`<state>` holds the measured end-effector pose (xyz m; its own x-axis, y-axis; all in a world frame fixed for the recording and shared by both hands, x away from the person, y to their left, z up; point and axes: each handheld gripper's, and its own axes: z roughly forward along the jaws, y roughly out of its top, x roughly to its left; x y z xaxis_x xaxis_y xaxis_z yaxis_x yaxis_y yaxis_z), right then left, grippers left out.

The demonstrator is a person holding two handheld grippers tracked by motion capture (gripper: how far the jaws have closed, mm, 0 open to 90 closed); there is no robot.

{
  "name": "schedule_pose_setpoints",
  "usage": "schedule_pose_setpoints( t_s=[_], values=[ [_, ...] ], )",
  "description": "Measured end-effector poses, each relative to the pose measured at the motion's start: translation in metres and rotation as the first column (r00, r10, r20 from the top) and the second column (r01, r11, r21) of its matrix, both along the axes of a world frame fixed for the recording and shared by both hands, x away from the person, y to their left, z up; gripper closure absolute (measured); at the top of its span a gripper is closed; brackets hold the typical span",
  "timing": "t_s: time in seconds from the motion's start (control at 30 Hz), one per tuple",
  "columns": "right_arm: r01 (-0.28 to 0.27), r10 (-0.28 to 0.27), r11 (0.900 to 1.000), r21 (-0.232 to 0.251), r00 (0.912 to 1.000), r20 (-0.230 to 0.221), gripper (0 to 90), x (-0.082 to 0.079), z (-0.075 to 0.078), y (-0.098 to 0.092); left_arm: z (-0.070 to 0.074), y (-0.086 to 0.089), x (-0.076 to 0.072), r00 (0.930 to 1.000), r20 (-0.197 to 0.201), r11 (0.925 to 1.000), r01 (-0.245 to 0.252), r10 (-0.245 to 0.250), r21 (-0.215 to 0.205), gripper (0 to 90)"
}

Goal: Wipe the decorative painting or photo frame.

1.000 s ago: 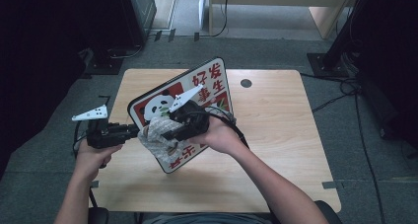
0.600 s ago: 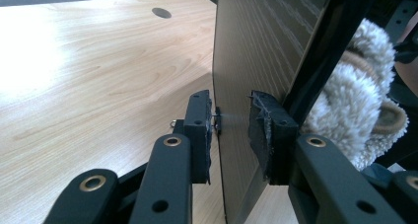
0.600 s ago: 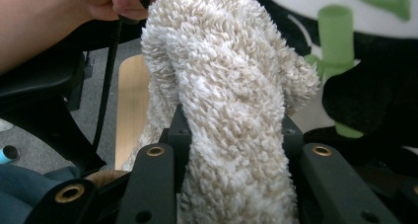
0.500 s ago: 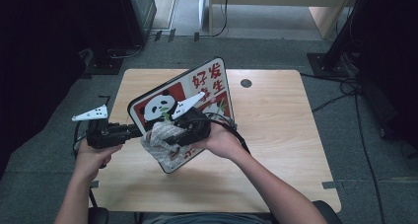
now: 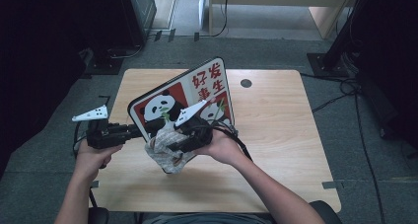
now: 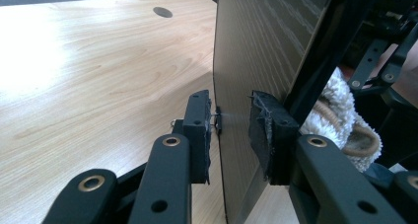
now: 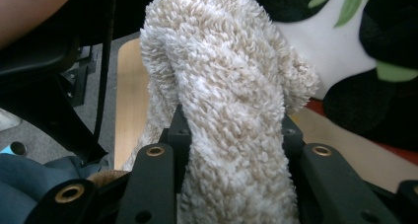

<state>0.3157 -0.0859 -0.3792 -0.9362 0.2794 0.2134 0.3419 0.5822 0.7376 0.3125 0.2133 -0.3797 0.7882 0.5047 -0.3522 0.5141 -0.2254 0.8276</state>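
Observation:
A board printed with pandas and red characters [image 5: 197,91] stands tilted on its lower edge on the wooden table [image 5: 276,150]. My left gripper [image 5: 140,131] is shut on its left edge; in the left gripper view the pads [image 6: 197,130] sit on either side of the board's wood-grain back [image 6: 261,46]. My right gripper [image 5: 170,140] is shut on a beige fluffy cloth [image 5: 165,152] that lies against the lower part of the board's printed face. In the right gripper view the cloth [image 7: 222,86] bulges up between the jaws, with the panda print [image 7: 335,46] behind it.
A round cable hole [image 5: 246,83] lies in the table's far right part. Cables [image 5: 340,91] trail over the floor at the right. Dark equipment stands [image 5: 113,61] sit beyond the table's far left corner.
My right gripper has slid down the board's face with the cloth, toward the near lower edge. The left gripper and the board have stayed put.

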Motion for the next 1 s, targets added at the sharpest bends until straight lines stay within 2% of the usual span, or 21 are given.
schedule_pose_setpoints(
  t_s=[0.4,0.67,1.0],
  values=[
    [-0.006,0.006,1.0,-0.013,1.0,0.004,64.2,-0.005,-0.018,-0.002,-0.001,0.001,0.0,1.0,-0.003,1.0,0.001,-0.001,-0.003,69.5],
    [-0.005,0.005,1.0,-0.027,0.9999,-0.012,64.2,-0.008,-0.031,-0.004,-0.002,0.001,0.0,1.0,-0.009,1.0,0.0,0.0,-0.006,69.4],
    [-0.014,0.014,1.0,-0.008,0.9999,0.004,64.2,-0.011,-0.047,-0.007,-0.003,0.0,0.0,0.9999,-0.012,1.0,0.001,-0.001,-0.004,69.0]
  ],
)
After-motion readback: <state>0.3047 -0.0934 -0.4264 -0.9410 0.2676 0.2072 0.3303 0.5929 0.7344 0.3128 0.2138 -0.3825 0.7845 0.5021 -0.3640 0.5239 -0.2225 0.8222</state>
